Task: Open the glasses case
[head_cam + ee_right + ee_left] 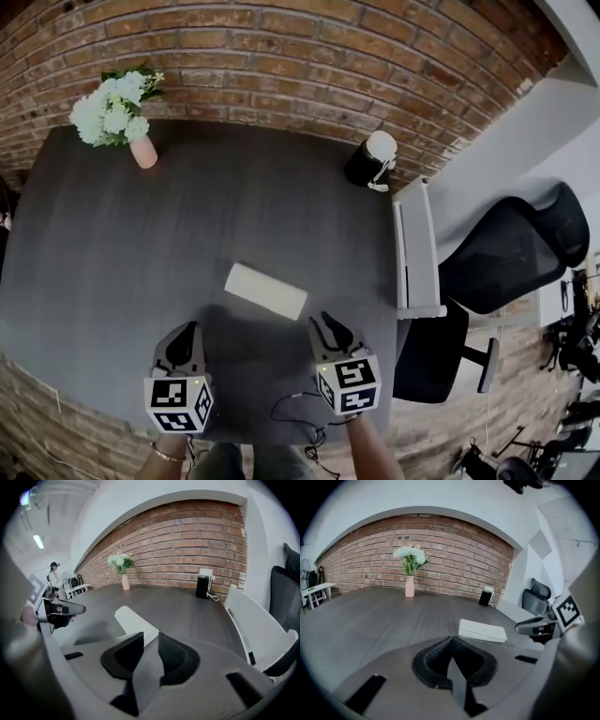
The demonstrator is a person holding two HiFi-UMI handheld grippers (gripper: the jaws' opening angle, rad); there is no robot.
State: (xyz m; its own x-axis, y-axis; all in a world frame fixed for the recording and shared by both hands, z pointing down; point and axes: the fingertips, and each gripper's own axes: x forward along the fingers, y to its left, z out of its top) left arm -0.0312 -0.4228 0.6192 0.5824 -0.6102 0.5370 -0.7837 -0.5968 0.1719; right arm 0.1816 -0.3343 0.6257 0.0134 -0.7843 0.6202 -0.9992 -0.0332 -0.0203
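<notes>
Glasses case point(265, 290) white, lid shut, lying flat on dark counter point(112, 244), near both claws and apart from them. Left claw point(451, 640) clenched on nothing, pads point(435, 660) meeting at the tips. Right claw point(150, 637) released — clear gap between pads, nothing in it, case beyond the tips. Pink vase point(143, 152) of white flowers point(112, 108) at far edge by brick wall point(281, 56).

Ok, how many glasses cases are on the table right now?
1. The white glasses case lies closed on the dark table, towards its near edge. The vase and the black container on the far side look too small to hide another.
</notes>
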